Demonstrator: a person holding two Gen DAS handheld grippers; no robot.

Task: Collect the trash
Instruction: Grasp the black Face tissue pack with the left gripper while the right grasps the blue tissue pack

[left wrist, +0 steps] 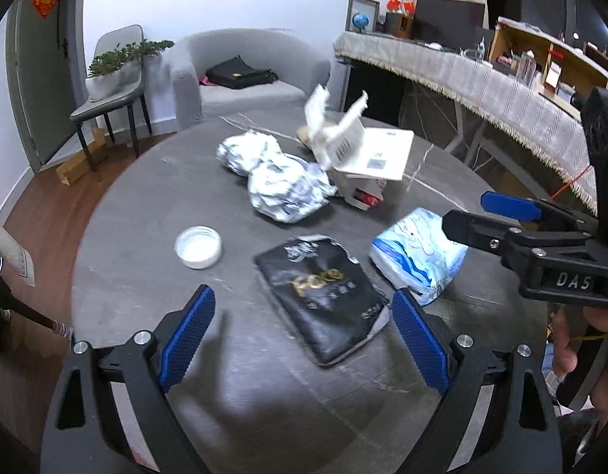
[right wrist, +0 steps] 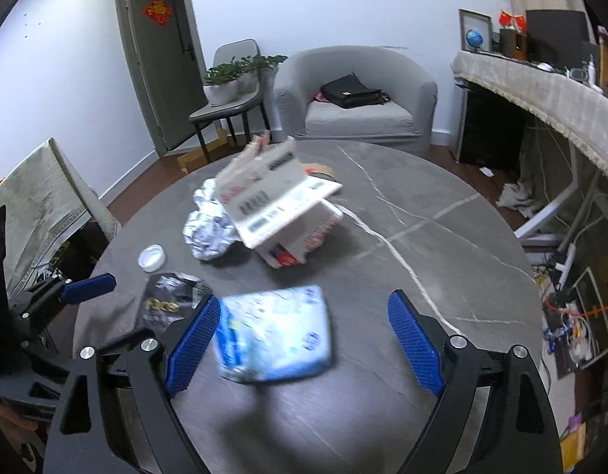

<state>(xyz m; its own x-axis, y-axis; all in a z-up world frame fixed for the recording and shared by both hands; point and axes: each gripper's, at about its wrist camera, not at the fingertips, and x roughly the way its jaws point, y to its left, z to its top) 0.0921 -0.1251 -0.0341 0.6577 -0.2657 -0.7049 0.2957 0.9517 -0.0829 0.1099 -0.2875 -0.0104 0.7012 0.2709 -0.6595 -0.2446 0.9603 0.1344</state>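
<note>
Trash lies on a round grey table (left wrist: 126, 237): a black torn snack bag (left wrist: 323, 300), a blue-white tissue pack (left wrist: 418, 252), crumpled foil (left wrist: 280, 181), an open white carton (left wrist: 363, 158) and a white lid (left wrist: 198, 246). My left gripper (left wrist: 304, 339) is open over the near table edge, and the black bag lies just ahead between its blue pads. In the right wrist view my right gripper (right wrist: 304, 339) is open, with the tissue pack (right wrist: 276, 331) lying between its fingers, nearer the left pad; no pad presses on it. The black bag (right wrist: 169, 300) sits to its left.
A grey armchair (right wrist: 359, 91) with a black bag on it and a chair holding a plant (right wrist: 232, 79) stand beyond the table. A cloth-covered counter (left wrist: 481, 75) runs along the right. Cables and clutter (right wrist: 572, 308) lie on the floor at right.
</note>
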